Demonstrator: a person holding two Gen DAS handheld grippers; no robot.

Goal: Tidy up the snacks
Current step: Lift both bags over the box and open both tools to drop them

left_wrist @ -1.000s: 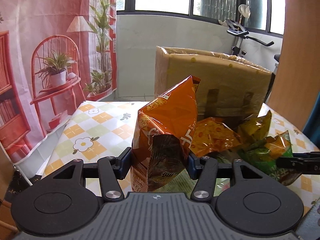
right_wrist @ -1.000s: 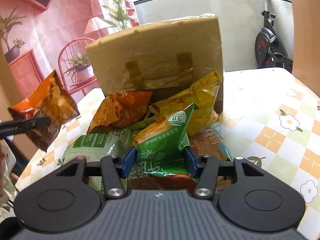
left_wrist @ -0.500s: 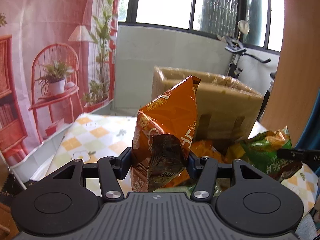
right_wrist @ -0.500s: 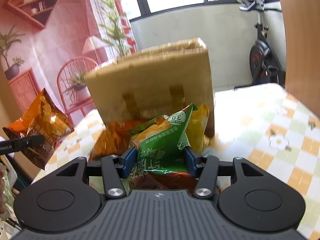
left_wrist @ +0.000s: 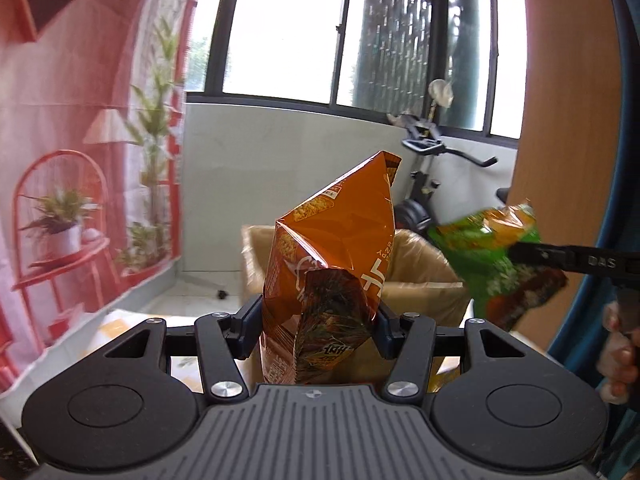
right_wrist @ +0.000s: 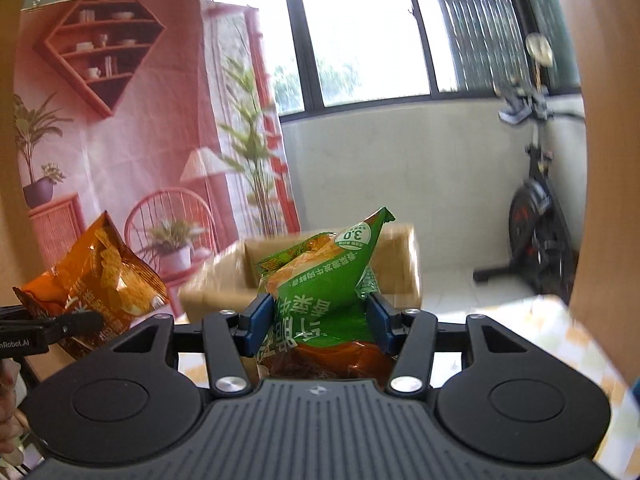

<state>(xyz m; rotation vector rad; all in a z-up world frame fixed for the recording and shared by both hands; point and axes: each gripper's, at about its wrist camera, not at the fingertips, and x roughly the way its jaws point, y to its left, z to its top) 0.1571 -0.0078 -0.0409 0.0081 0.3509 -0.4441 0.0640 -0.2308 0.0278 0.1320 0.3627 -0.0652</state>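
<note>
- The orange snack bag point(left_wrist: 332, 256) stands upright, pinched at its lower half by the left gripper point(left_wrist: 320, 330), jaws closed narrow on the foil.
- The green snack bag point(right_wrist: 324, 280) is clamped the same way in the right gripper point(right_wrist: 320, 326), its sealed corner pointing up and right.
- Both bags have risen over the last second: earlier they were low, just above the heap of packets on the chequered table; now the heap has dropped out of both views and each bag hangs in front of the open cardboard box point(left_wrist: 424, 276).
- The box top, seen side-on before, now shows its open mouth, so both grippers look to have climbed above its rim.
- That suggests the carry is nearly finished; what remains is moving forward over the opening and releasing.
- The right wrist view is blurred around the box, so I cannot tell how far the green bag sits from its near wall.
- Two bags arriving together may crowd the opening; staggering the drops seems safer.
- Behind stand a printed pink backdrop point(right_wrist: 120, 128), windows and an exercise bike point(right_wrist: 536, 216).
</note>
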